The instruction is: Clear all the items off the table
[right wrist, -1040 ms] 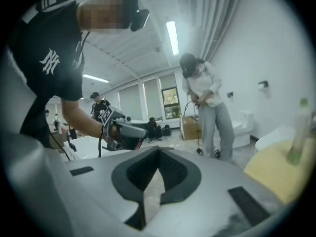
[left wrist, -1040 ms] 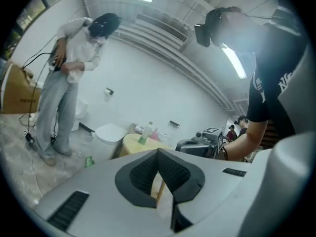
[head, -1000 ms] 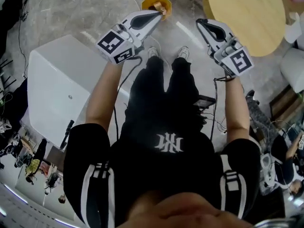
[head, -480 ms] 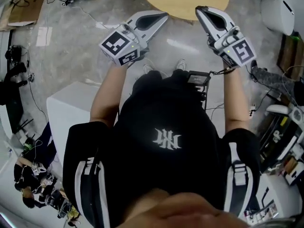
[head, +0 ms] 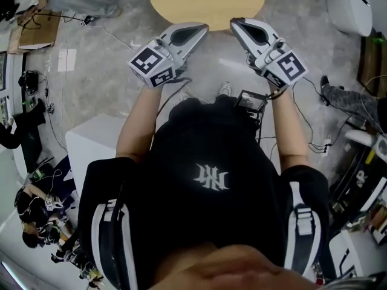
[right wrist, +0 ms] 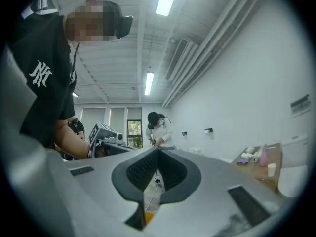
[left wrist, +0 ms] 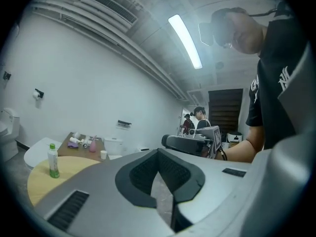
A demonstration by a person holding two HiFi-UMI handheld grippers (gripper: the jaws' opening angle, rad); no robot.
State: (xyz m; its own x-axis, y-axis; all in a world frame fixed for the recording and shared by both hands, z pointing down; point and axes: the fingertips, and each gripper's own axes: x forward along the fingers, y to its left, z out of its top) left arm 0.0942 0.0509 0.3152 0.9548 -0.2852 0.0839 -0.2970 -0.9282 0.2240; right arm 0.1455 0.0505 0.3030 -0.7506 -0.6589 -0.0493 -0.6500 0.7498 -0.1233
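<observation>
A second ago the person stood over an orange bin on the floor, and the round table (head: pixel 205 2) was off to the upper right. Now the person has turned, and the table sits straight ahead, at the top of the head view. The orange bin is out of that view. The white box (head: pixel 91 144) is low on the left, beside the person. The left gripper (head: pixel 203 28) and the right gripper (head: pixel 234 22) are both held out flat, side by side, pointing at the near edge of the table but not over it yet. Each gripper is pinched closed with nothing in it. A green bottle (left wrist: pixel 53 160) stands upright on the table, close to its left edge in the left gripper view. So the table is not clear. I think the person is coming back for the next thing, and a gripper must open before it can take the bottle.
</observation>
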